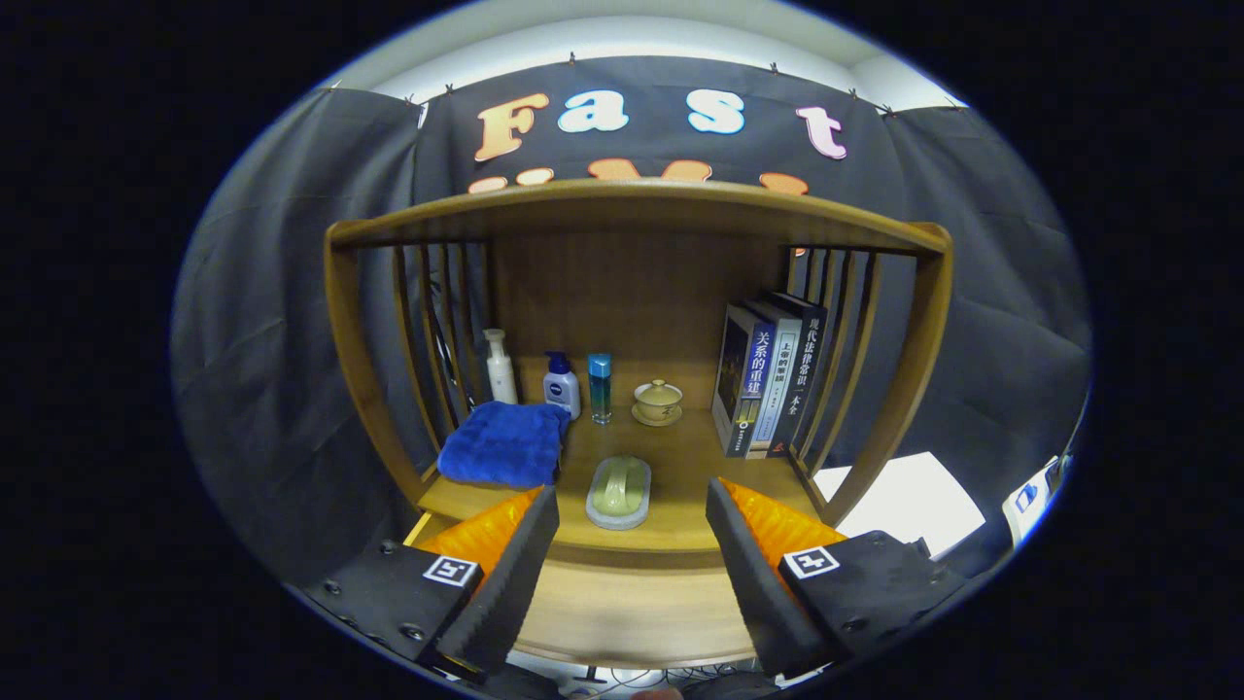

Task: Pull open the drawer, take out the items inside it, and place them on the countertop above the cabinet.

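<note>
Jaws: the gripper [632,554] stands with its jaws spread wide apart, nothing between them; each finger [510,574] carries a dark ridged foam pad backed by orange ribbed plastic, with a square black-and-white marker on the black mount behind.
Soap dish: an oval pale grey dish [619,493] holding a greenish bar lies flat on the table just ahead of the jaws, in line with the gap between them and a little toward the left finger, touching neither.
Table: the countertop [680,467] is smooth, warm-toned wood, enclosed by a curved wooden frame with slatted sides and a solid back panel.
Drawer: a light wooden front [632,608] curves below the table edge, between and under the fingers; whether this is the drawer's face, and whether it is pulled out, cannot be told from here.
Towel: a folded blue towel [505,444], plush and thick, rests at the left of the table, just beyond the left finger.
Bottles: a white pump bottle [501,367], a white bottle with blue cap [562,384] and a slim clear teal bottle [600,388] stand upright in a row behind the towel.
Lidded cup: a small beige ceramic cup with lid on a saucer [658,402] stands beside the teal bottle.
Books: three books [768,384] stand upright against the right slats, leaning slightly.
</note>
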Available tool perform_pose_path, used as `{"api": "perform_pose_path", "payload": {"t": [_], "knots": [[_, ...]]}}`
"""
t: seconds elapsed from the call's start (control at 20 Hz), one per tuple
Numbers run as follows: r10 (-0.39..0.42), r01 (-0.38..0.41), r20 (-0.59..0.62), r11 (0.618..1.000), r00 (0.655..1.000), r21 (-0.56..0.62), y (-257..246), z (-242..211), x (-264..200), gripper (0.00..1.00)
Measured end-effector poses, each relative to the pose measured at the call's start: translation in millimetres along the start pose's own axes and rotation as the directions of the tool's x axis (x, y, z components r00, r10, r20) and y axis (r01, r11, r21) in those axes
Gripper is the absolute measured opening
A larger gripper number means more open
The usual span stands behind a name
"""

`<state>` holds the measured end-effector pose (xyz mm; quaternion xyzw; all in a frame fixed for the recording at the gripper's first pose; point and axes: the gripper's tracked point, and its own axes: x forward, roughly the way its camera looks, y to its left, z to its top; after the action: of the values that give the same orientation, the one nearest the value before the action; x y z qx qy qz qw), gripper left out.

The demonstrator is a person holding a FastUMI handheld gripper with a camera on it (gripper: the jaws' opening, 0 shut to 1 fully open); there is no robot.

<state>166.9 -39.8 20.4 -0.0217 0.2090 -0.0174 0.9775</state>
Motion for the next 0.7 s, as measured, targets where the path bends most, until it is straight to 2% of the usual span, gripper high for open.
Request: {"api": "perform_pose_path", "payload": {"t": [0.15,0.35,0.6,0.7], "knots": [[-0.002,0.003,0.06,1.0,0.998,-0.006,-1,-21,-36,0.98],[0.041,-0.046,0.135,0.998,0.99,0.035,28,-54,-73,0.98],[-0.005,0.01,0.276,1.0,0.961,-0.015,47,-77,-93,0.98],[0.015,-0.016,0.294,1.0,0.956,-0.001,60,-96,-95,0.98]]}}
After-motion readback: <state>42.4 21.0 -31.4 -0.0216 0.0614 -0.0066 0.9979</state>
